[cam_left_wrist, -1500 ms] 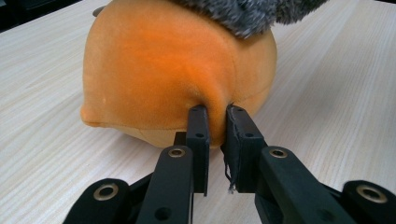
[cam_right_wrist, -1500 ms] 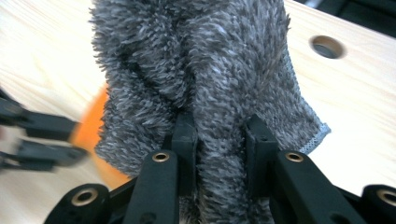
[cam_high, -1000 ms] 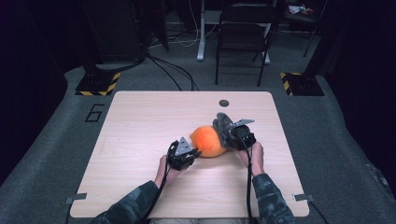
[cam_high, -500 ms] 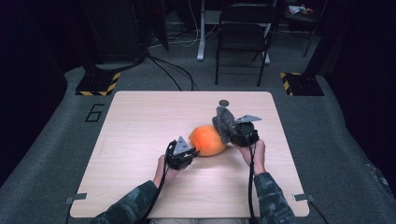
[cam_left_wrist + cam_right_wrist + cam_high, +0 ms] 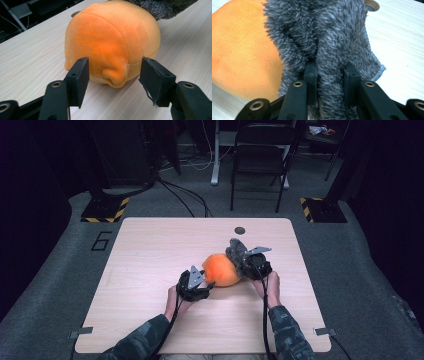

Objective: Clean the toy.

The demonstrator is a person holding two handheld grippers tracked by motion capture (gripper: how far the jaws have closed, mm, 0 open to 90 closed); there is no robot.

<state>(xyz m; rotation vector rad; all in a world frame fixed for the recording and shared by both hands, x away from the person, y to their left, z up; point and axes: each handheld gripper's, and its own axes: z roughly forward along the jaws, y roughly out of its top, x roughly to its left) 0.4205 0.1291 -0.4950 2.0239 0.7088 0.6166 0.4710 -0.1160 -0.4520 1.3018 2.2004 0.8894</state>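
The plush [image 5: 221,269] lies on the table [image 5: 150,250], right of centre, with the cloth [image 5: 237,252] touching its right, far side. The left gripper [image 5: 204,286] sits just near-left of the plush, the right gripper [image 5: 243,265] at the cloth. A hole [image 5: 240,230] lies farther off, near the table's far edge.

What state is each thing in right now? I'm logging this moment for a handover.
orange plush: resting on the table, a nub of it between open jaws, untouched.
grey fuzzy cloth: bunched against the plush, pinched.
left gripper: open, jaws have just been opening.
right gripper: shut on the cloth.
table: holding everything, level.
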